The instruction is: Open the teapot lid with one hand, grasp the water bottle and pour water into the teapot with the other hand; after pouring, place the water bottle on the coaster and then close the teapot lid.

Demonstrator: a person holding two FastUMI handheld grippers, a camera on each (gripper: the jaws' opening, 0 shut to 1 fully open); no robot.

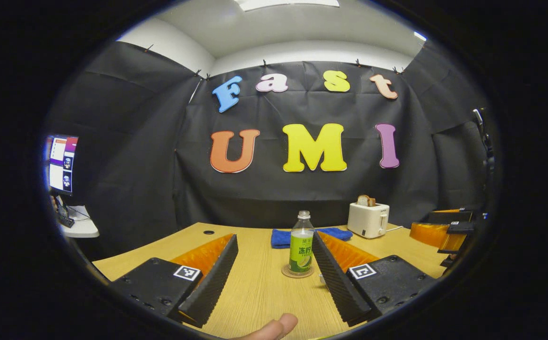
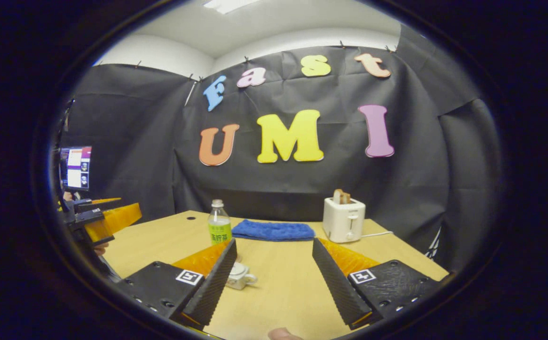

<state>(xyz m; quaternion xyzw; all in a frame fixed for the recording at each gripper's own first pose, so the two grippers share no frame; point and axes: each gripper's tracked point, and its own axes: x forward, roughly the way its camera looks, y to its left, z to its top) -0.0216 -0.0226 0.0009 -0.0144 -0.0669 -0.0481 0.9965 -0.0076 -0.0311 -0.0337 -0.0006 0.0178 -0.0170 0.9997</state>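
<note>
A clear water bottle [image 1: 301, 243] with a green label and white cap stands upright on a round coaster [image 1: 297, 272] near the table's middle. My left gripper [image 1: 274, 245] is open just short of it, and the bottle stands close beside the right finger. A small white teapot [image 2: 240, 276] sits on the table, half hidden behind the left finger of my right gripper [image 2: 274, 245], which is open and holds nothing. The bottle [image 2: 219, 229] stands farther back in that view. A sliver of the teapot [image 1: 322, 279] peeks out beside my left gripper's right finger.
A white toaster [image 1: 368, 219] with bread in it stands at the back right beside a folded blue cloth [image 1: 283, 237]. A monitor [image 1: 61, 163] sits on a side desk at the left. The other gripper [image 1: 443, 231] hovers at the right edge. A thumb [image 1: 274, 328] shows at the bottom.
</note>
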